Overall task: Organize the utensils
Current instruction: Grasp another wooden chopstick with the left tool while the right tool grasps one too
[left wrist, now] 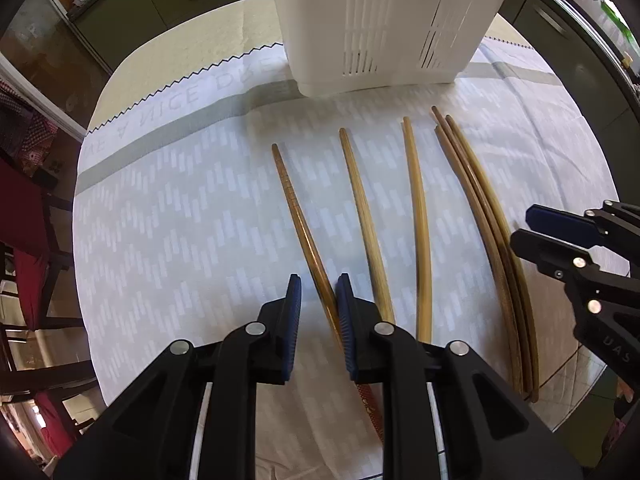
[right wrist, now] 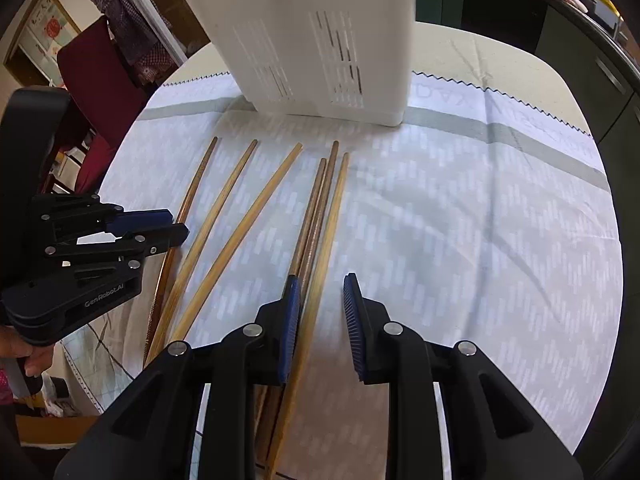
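Several wooden chopsticks lie on a white patterned cloth [left wrist: 180, 220] in front of a white slotted utensil holder [left wrist: 380, 20] [right wrist: 312, 40]. My left gripper [left wrist: 318, 300] [right wrist: 178, 223] points down over the leftmost, dark brown chopstick [left wrist: 296, 216] [right wrist: 192, 196]. That stick runs between the blue pads, close to the right one, with cloth showing beside the left pad. My right gripper [right wrist: 320, 300] [left wrist: 522, 227] stands open over a bundle of three chopsticks [right wrist: 316, 208] [left wrist: 484, 208]. The bundle's rightmost stick lies between the pads and the left finger covers the other two.
Two lighter chopsticks [left wrist: 360, 200] [left wrist: 418, 208] lie singly between the dark stick and the bundle. The round table's edge curves close behind my grippers. A red chair [right wrist: 100, 72] stands at the left, dark cabinets [left wrist: 168, 0] behind. A person's hand [right wrist: 32, 356] holds the left gripper.
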{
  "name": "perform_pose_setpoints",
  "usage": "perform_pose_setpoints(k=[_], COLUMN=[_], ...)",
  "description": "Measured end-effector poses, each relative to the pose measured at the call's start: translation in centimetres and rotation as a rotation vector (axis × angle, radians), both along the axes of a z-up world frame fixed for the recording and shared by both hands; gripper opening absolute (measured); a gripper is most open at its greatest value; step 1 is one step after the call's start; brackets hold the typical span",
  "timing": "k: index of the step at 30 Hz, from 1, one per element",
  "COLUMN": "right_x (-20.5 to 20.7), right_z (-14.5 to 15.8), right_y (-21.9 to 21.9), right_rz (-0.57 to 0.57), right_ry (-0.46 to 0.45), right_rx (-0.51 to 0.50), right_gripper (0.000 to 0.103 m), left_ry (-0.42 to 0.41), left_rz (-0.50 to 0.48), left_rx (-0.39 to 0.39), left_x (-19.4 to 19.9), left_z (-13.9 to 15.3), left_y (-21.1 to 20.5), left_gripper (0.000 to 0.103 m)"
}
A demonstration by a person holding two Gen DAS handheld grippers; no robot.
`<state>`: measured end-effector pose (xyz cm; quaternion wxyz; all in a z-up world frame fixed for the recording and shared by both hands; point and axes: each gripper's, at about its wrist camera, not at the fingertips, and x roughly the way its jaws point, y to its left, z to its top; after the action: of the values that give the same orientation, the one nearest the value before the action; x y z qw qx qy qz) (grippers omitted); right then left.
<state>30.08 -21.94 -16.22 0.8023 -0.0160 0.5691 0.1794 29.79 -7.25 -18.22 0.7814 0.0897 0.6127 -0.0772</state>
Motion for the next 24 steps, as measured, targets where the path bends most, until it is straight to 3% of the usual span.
perform_pose_setpoints(k=[13,16,24], right_x=[1.6,2.2,3.6], right_z=[-1.2,-1.7,-1.9], right_y=[1.8,2.7,4.0], right_rz=[-0.001,0.008,0.024], right_ry=[0.019,0.013,0.027], right_rx=[-0.099,-0.136,-0.163], right_gripper=[0.021,0.012,0.01], left_ry=[0.008,0.011,0.038], left_rz=[0.002,0.013,0.031], left_rx=[0.034,0.031,0.03], left_x=[0.0,0.1,1.2], left_z=[-0.1,-0.1,0.1], left_y=[0.7,0.8,0.1], left_gripper=[0.018,0.018,0.018])
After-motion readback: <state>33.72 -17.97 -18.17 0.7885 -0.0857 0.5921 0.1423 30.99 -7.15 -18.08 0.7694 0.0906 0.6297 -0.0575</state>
